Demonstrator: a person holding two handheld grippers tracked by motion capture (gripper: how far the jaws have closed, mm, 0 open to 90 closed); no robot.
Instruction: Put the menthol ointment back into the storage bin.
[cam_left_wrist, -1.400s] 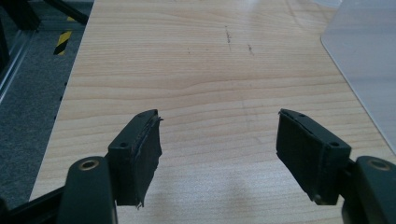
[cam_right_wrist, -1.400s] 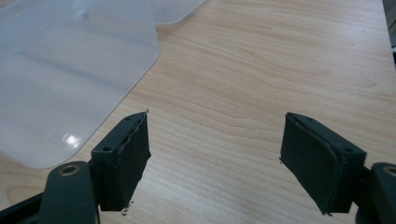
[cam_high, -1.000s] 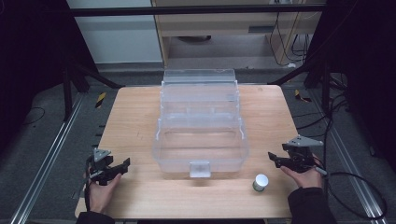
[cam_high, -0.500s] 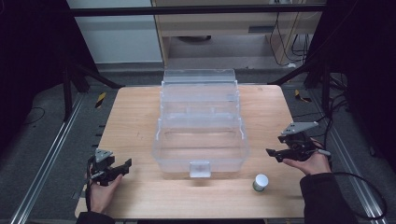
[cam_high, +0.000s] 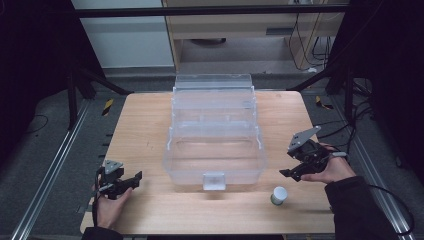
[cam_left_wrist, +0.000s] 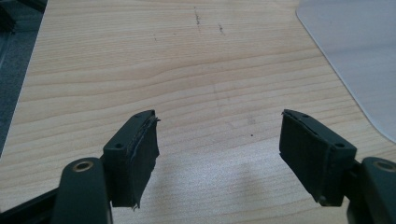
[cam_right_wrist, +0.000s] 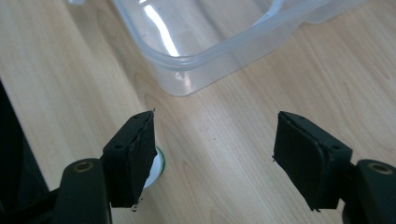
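A clear plastic tiered organiser box (cam_high: 214, 135) stands open in the middle of the wooden table (cam_high: 145, 125). A small white jar with a green base (cam_high: 278, 195) stands on the table in front of the box's right corner. My right gripper (cam_high: 289, 172) hovers open just right of the box, above and beyond the jar. In the right gripper view the jar (cam_right_wrist: 155, 169) peeks out from behind the left pad, and the box's corner (cam_right_wrist: 187, 70) lies ahead. My left gripper (cam_high: 134, 180) rests open near the table's front left, with bare wood between its jaws.
A corner of the clear box (cam_left_wrist: 355, 51) shows at the upper right of the left gripper view. The table's left edge (cam_high: 102, 165) runs close to my left hand. A metal frame rail (cam_high: 45, 180) lies on the floor to the left.
My right gripper has risen and moved away from the front edge, tilting toward the box. The left gripper and the jar have stayed put.
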